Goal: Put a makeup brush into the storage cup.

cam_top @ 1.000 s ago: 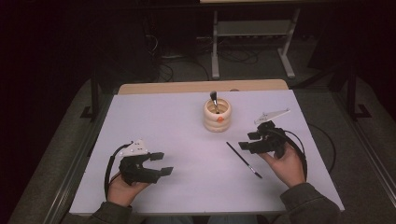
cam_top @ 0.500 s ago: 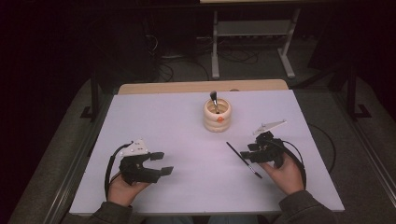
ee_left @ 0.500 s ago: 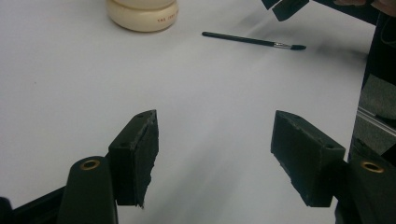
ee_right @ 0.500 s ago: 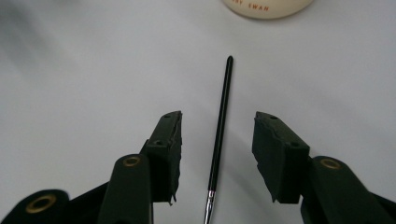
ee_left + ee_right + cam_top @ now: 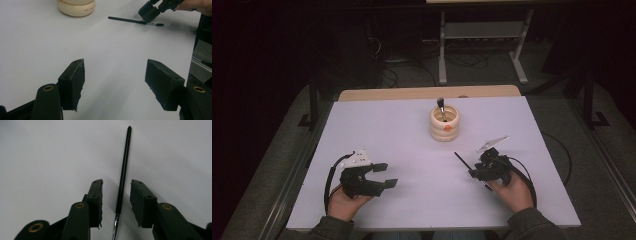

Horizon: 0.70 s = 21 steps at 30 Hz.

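Work in hand: picking up the brush that lies flat on the table, likely to join the other brush standing in the cup.
Just changed: the right gripper has come down and toward the person from where it was a second ago; it then stood beside the brush's near end, now it sits over that end.
Meaning: this reads as the final approach before the pinch; the brush is lined up between the jaws but not yet held.
Right gripper state: jaws part-open, a gap on each side of the handle in the right gripper view; no pad touches it yet.
Brush position: in front of the cup and to its right, well apart from it, handle tip pointing roughly back toward the cup, ferrule and bristle end at the gripper.
Left gripper: jaws spread wide, nothing between them, resting low on the table in front of the cup and to its left, well apart.
Left gripper versus earlier: same place and same spread as a second ago.
Brush versus earlier: same spot and same slant; it has not been lifted or nudged.
Cup versus earlier: unmoved.
Next, as a judgement: close on the thin handle squarely; it is slim and round, so it could roll out or tip when raised.
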### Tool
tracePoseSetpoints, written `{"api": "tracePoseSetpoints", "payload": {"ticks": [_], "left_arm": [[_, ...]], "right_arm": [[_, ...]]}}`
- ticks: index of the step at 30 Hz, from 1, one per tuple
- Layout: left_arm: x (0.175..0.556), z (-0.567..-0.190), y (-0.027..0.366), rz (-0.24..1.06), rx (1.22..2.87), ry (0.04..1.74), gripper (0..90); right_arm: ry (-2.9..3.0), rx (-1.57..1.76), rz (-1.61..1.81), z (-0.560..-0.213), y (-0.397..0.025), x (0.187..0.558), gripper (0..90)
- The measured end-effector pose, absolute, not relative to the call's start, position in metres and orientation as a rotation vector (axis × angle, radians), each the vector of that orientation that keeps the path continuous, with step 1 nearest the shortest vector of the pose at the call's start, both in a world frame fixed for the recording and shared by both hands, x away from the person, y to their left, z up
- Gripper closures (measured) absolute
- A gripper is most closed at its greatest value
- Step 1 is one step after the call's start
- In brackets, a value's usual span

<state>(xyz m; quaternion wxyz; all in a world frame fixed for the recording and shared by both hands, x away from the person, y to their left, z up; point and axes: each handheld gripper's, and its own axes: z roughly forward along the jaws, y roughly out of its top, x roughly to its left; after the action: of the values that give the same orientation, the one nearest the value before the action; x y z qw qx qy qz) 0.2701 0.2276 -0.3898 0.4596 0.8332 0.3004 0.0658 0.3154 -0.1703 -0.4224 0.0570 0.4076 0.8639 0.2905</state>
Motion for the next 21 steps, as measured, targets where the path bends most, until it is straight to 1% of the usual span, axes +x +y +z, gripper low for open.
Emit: {"api": "tracePoseSetpoints", "payload": {"ticks": [2, 6, 15, 21], "left_arm": [[0.270, -0.390, 0.228, 0.164, 2.047, 0.738, 31.8], [0.270, -0.389, 0.228, 0.164, 2.044, 0.742, 31.8], [0.270, -0.389, 0.228, 0.167, 2.042, 0.739, 31.8], [0.271, -0.390, 0.227, 0.161, 2.044, 0.748, 31.8]], "right_arm": [[2.629, 1.242, 0.873, -0.424, -0.169, 0.316, 64.5], [2.634, 1.268, 0.840, -0.427, -0.167, 0.318, 66.8], [2.642, 1.280, 0.806, -0.430, -0.165, 0.319, 70.0], [2.625, 1.274, 0.718, -0.430, -0.158, 0.318, 76.0]]}}
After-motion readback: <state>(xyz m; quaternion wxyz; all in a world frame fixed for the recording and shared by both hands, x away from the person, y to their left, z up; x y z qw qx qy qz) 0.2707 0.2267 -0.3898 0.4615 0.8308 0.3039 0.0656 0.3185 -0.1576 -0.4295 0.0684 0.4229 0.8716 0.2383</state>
